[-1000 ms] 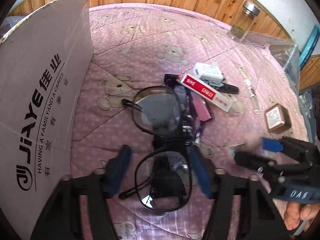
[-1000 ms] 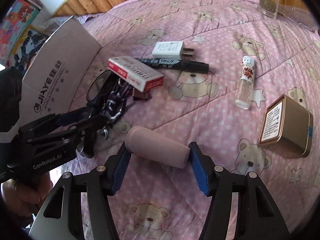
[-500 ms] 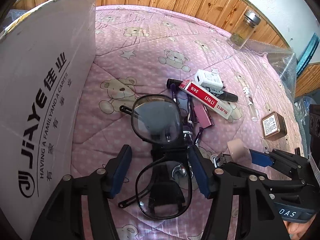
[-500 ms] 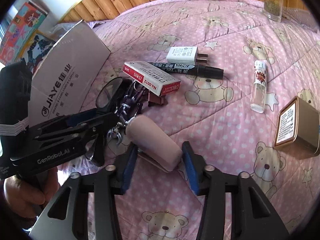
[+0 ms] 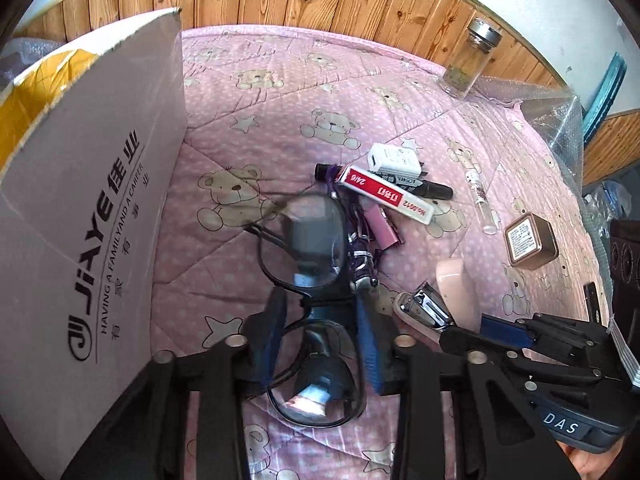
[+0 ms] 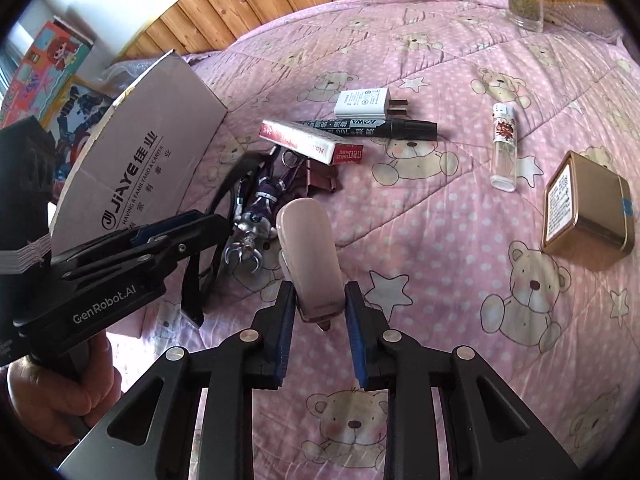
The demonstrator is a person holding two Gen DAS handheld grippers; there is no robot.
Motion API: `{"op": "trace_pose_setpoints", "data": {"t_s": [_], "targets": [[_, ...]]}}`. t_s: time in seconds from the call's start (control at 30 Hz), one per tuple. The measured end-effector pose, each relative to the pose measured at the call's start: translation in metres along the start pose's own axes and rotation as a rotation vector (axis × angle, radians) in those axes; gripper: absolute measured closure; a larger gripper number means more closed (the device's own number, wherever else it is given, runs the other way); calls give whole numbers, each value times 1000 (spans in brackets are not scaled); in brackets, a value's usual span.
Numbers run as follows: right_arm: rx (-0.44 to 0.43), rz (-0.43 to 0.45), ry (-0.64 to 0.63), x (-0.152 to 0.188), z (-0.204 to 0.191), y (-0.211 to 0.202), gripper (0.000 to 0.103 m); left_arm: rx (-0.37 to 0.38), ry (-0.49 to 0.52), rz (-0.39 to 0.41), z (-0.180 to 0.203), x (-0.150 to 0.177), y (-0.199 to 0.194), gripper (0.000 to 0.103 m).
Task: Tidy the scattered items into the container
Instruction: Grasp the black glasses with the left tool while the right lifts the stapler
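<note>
Right gripper (image 6: 318, 312) pinching pink stapler (image 6: 310, 256), lifted clear of quilt (image 6: 440, 240) since a second ago (then lying crosswise between spread fingers); long axis now forward along fingers, nose away. Left gripper (image 5: 322, 336) clamped on glasses (image 5: 312, 288) at bridge, also raised. Both loads ready for box (image 5: 100, 200), just left

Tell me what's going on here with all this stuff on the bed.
A person is tidying with a gripper in each hand. The left gripper is shut on a pair of glasses, beside the cardboard box. The right gripper is shut on a pink stapler. A marker, charger, lighter and gold tin lie on the pink quilt.
</note>
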State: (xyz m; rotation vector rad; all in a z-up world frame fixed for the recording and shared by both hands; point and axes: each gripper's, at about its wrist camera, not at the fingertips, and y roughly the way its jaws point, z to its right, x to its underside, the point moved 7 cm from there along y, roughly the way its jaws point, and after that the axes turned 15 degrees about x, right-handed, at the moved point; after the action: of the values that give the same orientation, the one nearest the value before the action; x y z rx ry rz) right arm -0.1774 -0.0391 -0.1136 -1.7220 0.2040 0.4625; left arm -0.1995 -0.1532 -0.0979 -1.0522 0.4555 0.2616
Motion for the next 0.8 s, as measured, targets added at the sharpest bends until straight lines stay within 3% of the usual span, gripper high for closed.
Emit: {"op": "trace_pose_setpoints", "data": {"t_s": [0.17,0.23,0.27,0.33,0.37,0.4,0.43,0.47,0.5,0.53,0.57,0.8], "targets": [[8,14,-34,4,-8,-2,76,-4,23,1,5,0,-6,77],[42,29,-61,2,-12,1,61,5,16,-3,3,2,-5,75],[62,40,-73,0,-14,2,50,17,1,-4,1,2,-3,71],[91,49,-89,-4,-16,7,49,28,-32,-3,-5,6,-1,58],[95,45,-88,-6,-16,10,49,23,-40,-1,-8,8,1,45],[101,36,-87,-6,-16,14,50,14,-43,3,-9,9,4,38],[104,26,-82,-5,-16,18,50,10,-46,4,-11,10,9,37],[104,30,-70,-5,-14,18,59,20,-58,2,-14,11,13,37],[81,28,-51,-5,-12,16,77,30,-71,-5,-17,12,19,38],[58,20,-29,-4,-9,14,77,33,-64,21,-17,10,17,42],[55,23,-14,-3,-6,10,77,57,-70,16,-16,10,18,57],[44,43,39,8,7,-10,78,73,-59,26,-7,8,2,65]]}}
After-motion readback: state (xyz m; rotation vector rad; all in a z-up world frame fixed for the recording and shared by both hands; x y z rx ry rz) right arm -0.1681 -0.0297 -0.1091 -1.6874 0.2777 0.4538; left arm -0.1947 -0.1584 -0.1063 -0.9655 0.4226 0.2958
